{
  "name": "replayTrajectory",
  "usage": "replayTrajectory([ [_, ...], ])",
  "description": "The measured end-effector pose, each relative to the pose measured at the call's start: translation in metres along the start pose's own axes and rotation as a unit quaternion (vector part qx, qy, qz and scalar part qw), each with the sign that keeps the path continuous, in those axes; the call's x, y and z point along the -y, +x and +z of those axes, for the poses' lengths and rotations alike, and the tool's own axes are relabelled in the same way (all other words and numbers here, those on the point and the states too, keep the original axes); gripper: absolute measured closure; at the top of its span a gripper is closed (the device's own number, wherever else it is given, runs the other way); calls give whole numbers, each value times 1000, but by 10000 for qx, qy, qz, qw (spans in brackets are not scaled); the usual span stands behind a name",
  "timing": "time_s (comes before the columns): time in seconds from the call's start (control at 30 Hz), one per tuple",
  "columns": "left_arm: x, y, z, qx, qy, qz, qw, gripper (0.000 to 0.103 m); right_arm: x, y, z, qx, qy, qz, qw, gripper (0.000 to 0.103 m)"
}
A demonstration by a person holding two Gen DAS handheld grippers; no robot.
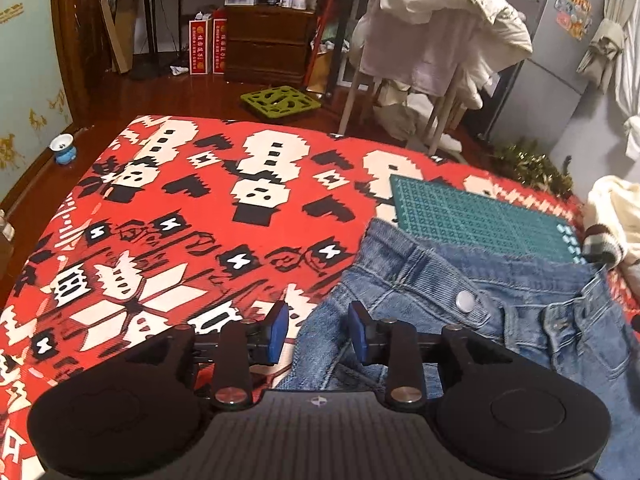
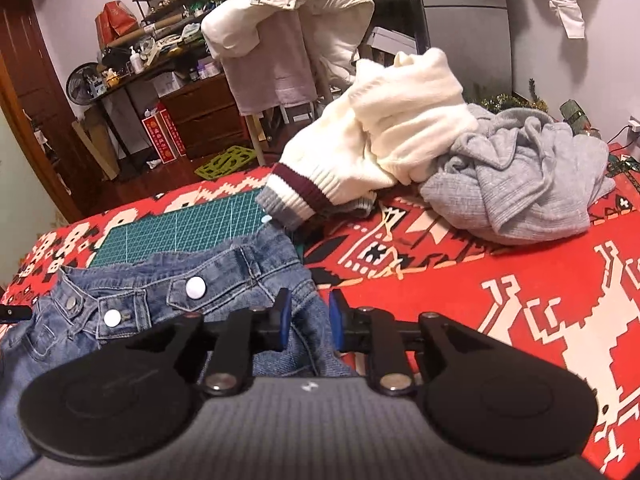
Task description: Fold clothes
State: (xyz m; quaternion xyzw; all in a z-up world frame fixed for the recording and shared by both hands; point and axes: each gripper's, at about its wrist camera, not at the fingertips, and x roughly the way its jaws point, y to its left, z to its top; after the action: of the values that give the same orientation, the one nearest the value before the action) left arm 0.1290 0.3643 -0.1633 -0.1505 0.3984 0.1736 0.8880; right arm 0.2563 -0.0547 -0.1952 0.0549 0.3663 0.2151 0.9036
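Blue jeans (image 1: pixel 440 280) lie waist-up on the red patterned blanket (image 1: pixel 180 220), their waistband partly over a green cutting mat (image 1: pixel 472 216). My left gripper (image 1: pixel 318 328) is open, its blue pads straddling the left edge of the jeans with blanket showing beside the left pad. In the right wrist view the jeans (image 2: pixel 224 276) show their snap buttons. My right gripper (image 2: pixel 309 320) has its pads close together with a fold of denim from the jeans' right side pinched between them.
A cream sweater (image 2: pixel 380 136) with striped cuffs and a crumpled grey garment (image 2: pixel 520 176) are piled at the far right of the blanket (image 2: pixel 520 300). Beyond the bed stand a chair draped with clothes (image 1: pixel 440 28), a wooden dresser (image 1: pixel 268 44) and a fridge (image 1: pixel 560 40).
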Motion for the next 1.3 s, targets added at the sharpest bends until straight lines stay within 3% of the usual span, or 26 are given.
replayTrajectory([
  [0.27, 3, -1, 0, 119, -32, -159, 9998, 68, -5, 0, 1, 81, -89, 56, 9999, 80],
  [0.43, 6, 5, 8, 224, 26, -460, 9987, 64, -11, 10, 13, 117, -154, 124, 9997, 80],
  [0.7, 5, 33, 21, 77, 9, -657, 9978, 58, -15, 43, 27, -23, -236, 133, 9996, 68],
  [0.87, 4, 45, 26, 98, -37, -851, 9963, 58, -13, 60, 30, -105, -163, 252, 9995, 67],
  [0.93, 4, 47, 28, 114, -19, -897, 9959, 60, -13, 65, 32, -133, -168, 298, 9993, 70],
  [0.97, 4, 47, 27, 125, 3, -900, 9959, 64, -14, 67, 32, -146, -196, 287, 9993, 79],
  [1.0, 5, 48, 27, 127, 29, -914, 9957, 82, -16, 69, 32, -145, -239, 249, 9993, 84],
  [1.03, 5, 49, 26, 101, 44, -932, 9956, 87, -17, 69, 32, -131, -277, 225, 9993, 85],
  [1.1, 7, 48, 26, 157, 123, -893, 9958, 91, -18, 68, 32, -49, -291, 220, 9993, 92],
  [1.3, 13, 40, 35, 451, 205, -808, 9955, 94, -21, 64, 40, 221, -243, 215, 9992, 94],
])
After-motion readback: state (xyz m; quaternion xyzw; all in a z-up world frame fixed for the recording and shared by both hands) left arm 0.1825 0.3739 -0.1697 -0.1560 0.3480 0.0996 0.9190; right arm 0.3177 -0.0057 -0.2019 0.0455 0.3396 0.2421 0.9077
